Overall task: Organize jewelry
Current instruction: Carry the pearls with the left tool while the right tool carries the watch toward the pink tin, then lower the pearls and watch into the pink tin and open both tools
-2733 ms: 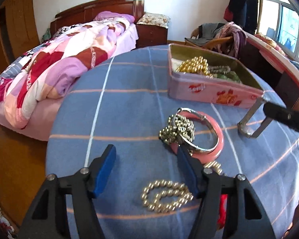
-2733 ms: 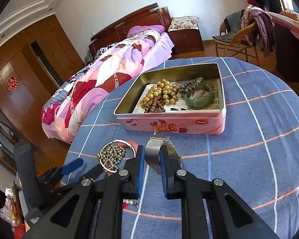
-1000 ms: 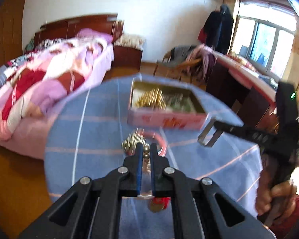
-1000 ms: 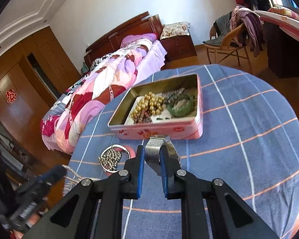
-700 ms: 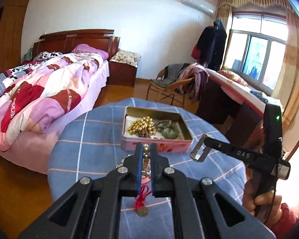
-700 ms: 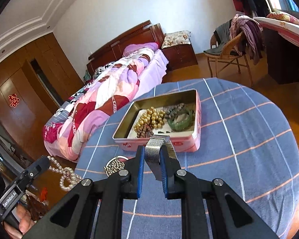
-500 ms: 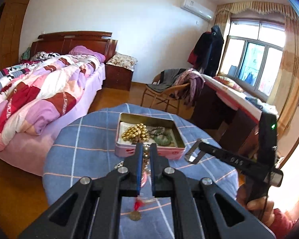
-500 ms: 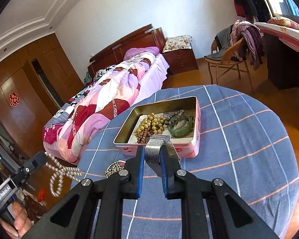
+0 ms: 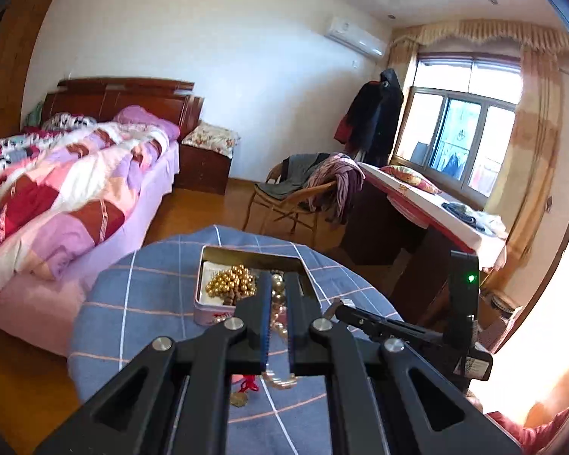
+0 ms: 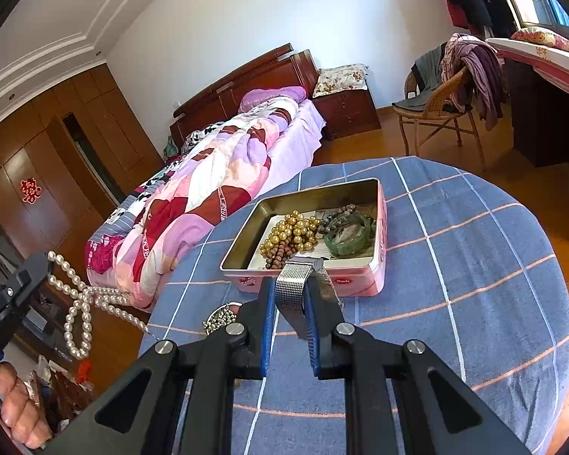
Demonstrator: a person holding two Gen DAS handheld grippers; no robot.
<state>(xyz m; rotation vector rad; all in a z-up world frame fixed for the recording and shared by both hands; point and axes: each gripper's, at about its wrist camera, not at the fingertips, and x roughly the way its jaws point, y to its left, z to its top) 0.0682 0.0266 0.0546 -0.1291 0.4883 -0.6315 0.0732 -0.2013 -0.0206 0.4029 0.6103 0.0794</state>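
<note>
Partly hidden pearl strand (image 9: 276, 305) between tongs (image 9: 277, 284)

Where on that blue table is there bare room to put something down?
The tablecloth right of the pink tin is bare out to its edge. Left of the tin it is crowded: a silver bead bunch lies there. The tin holds gold beads and a green bangle.

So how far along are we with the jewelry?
Done: gold beads, brown beads and a green bangle lie in the pink tin. In hand: the left gripper holds the pearl necklace in the air; the right gripper holds a mesh watch band. Left: a silver bead cluster on the tablecloth.
</note>
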